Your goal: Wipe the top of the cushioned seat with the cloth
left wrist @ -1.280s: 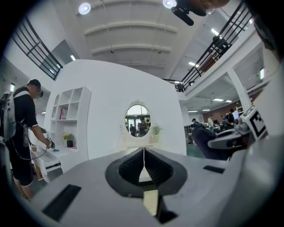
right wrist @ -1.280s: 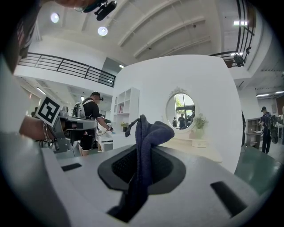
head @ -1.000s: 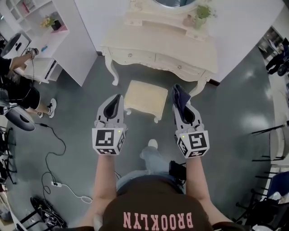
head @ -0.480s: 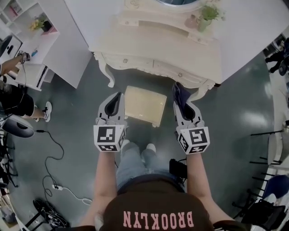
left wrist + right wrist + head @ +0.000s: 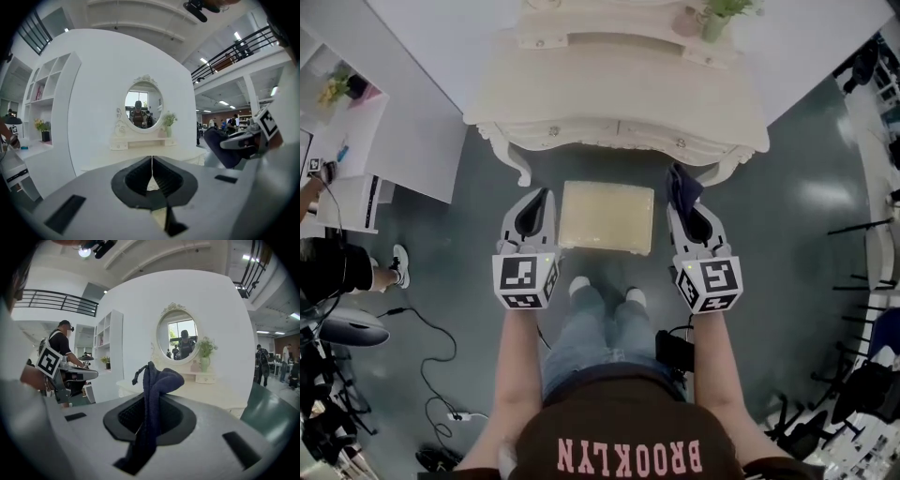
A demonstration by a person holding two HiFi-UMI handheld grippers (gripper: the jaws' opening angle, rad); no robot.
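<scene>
The cushioned seat (image 5: 607, 217), a cream rectangular stool, stands on the floor in front of the dressing table, between my two grippers in the head view. My right gripper (image 5: 683, 190) is shut on a dark blue cloth (image 5: 152, 394), which sticks up past the jaws and is bunched at the top. That gripper is held at the seat's right edge. My left gripper (image 5: 536, 202) is shut with nothing in it, its jaws meeting in a thin line (image 5: 151, 168). It is held at the seat's left edge.
A cream dressing table (image 5: 619, 94) with drawers, an oval mirror (image 5: 143, 104) and a small potted plant (image 5: 717, 14) stands right behind the seat. White shelving (image 5: 356, 122) is at the left. Cables (image 5: 441, 375) lie on the grey floor at lower left. A person's leg and shoe (image 5: 389, 267) are at the far left.
I have walked closer to the seat and dressing table; the seat now lies squarely between both grippers. Both grippers kept their hold and spacing.
</scene>
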